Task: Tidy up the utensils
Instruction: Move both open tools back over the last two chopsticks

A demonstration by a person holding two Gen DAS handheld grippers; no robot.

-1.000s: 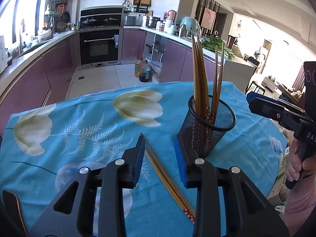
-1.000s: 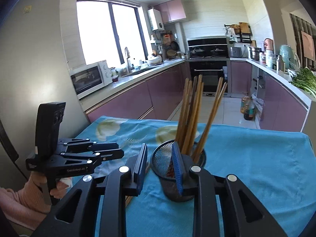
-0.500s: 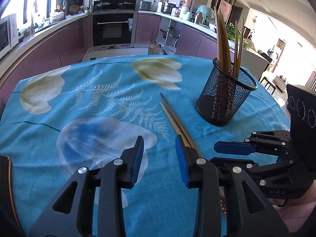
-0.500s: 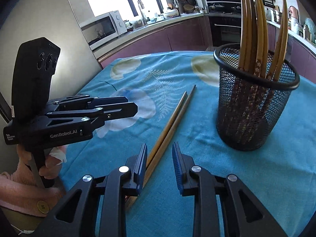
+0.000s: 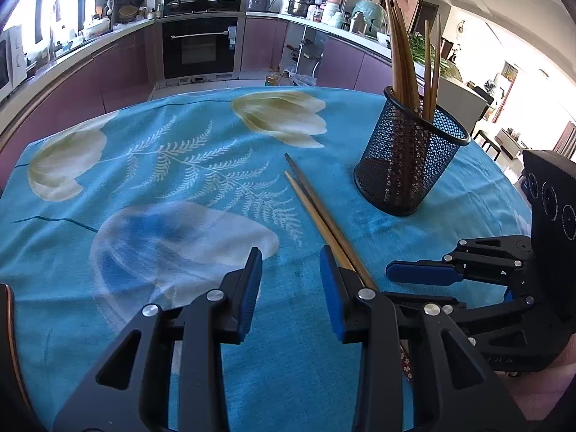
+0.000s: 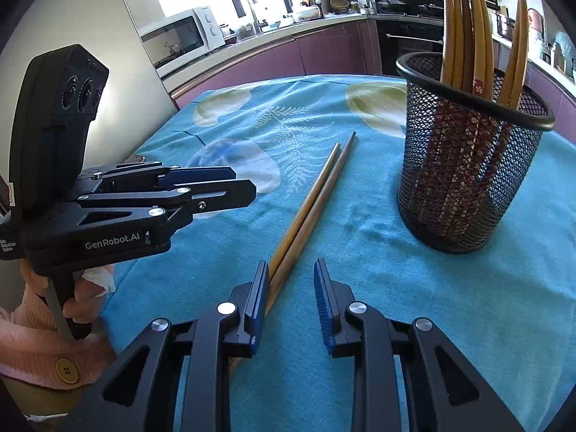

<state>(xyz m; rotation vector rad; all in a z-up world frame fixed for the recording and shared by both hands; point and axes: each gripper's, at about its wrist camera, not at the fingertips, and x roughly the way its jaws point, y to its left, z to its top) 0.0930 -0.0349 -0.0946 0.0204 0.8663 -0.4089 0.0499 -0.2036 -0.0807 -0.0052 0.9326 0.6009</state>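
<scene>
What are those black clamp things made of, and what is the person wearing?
Each gripper is matte black with angular cut-out linkages, silver rivets and two blue ribbed pads. The left gripper carries white "GenRobot.AI" lettering, a pistol-style handle and an upright black block with three round lenses. The right gripper looks the same. No cables show. A pink knitted sleeve has a yellow button.

Open cloth point(image 5: 151, 216) ahead of my left gripper point(image 5: 289, 288). Mesh holder point(image 6: 468, 165) blocks far right; loose chopsticks point(image 6: 309, 208) lie between my two grippers, right gripper point(image 6: 291, 302) crowding close

Chopstick pair point(image 5: 316, 208) flat on tablecloth point(image 5: 180, 216), left of holder point(image 5: 410, 165)
</scene>
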